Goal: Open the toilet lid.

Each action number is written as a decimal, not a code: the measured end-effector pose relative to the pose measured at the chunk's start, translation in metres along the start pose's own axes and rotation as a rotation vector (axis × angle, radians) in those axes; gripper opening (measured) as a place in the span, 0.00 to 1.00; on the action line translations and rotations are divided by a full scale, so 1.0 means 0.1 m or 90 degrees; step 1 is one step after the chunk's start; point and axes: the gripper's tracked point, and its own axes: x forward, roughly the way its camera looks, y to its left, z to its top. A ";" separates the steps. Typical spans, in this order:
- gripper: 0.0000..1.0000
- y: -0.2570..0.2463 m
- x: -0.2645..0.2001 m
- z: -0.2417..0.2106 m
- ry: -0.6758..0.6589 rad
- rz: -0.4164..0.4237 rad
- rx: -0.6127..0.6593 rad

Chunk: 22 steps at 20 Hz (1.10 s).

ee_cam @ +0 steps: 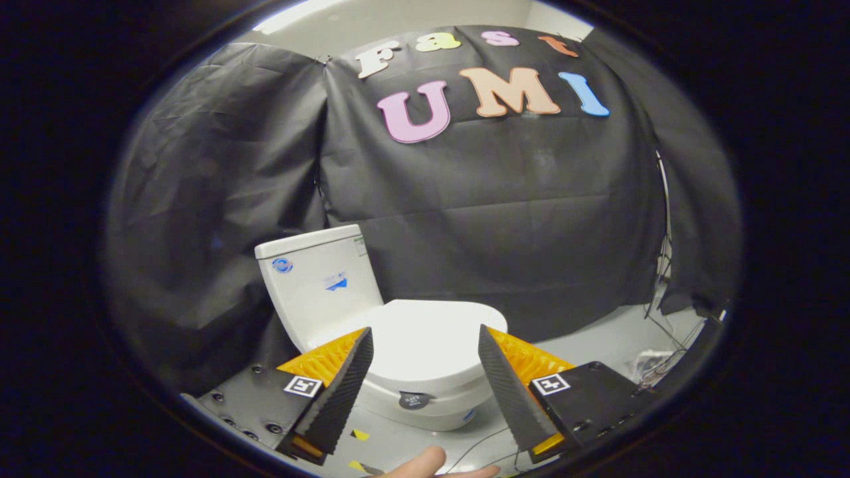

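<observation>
Pale booth floor (597,342) under closed toilet lid (425,338), fingers (345,385) spread apart, grasping nothing.

Toilet lid (425,335) lies shut beyond the open tool (425,340) — tank (319,282) behind.

A: the toilet (372,312) looks like glossy smooth ceramic, closed lid (425,338) maybe plastic, same shine.
B: yeah, and the booth wall (498,199) is matt wrinkly cloth. The gripper (425,338) fingers, spread wide, have ribbed, rough-looking pads (345,392).
</observation>
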 end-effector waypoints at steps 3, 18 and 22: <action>0.99 -0.02 0.09 -0.15 0.016 0.003 0.043; 0.96 -0.23 0.74 -1.40 0.025 -0.075 0.621; 0.96 -0.02 0.79 -1.69 0.085 -0.053 0.701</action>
